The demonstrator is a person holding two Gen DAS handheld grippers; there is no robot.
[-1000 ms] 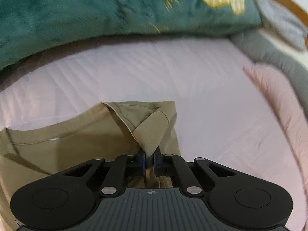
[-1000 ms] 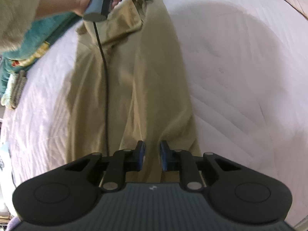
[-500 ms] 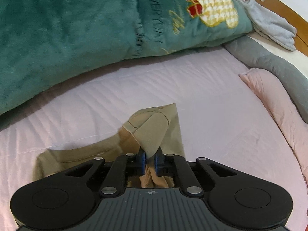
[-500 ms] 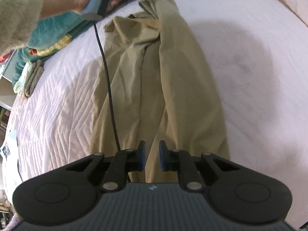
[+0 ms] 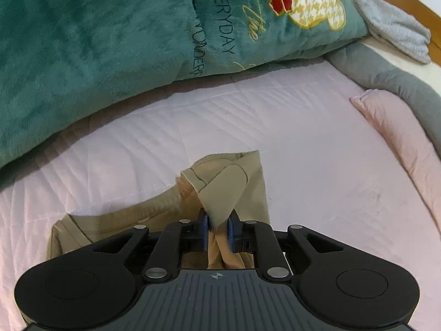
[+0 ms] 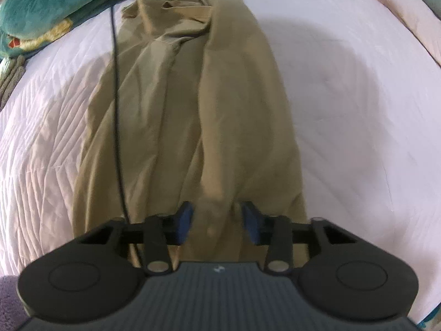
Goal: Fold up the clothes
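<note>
Right tongs (image 6: 217, 218): jaws opening, now plainly wider than a second ago — a fold of the khaki garment (image 6: 193, 104) sits between the blue pads, but the pads stand clear of it on both sides.
Left tongs (image 5: 217, 230): jaws opening after a tight pinch a second ago; a flap of the garment's corner is between the pads, and I cannot tell whether they grip it.
Khaki garment: lies in a long, once-folded band up the middle of the right wrist frame, on the white bed sheet (image 6: 344, 96).
Far edge: green plush blanket (image 5: 96, 41) across the upper left, well apart from the garment.
Meaning: both ends are being let go — this fold looks laid down, so a cross fold probably comes next.
</note>
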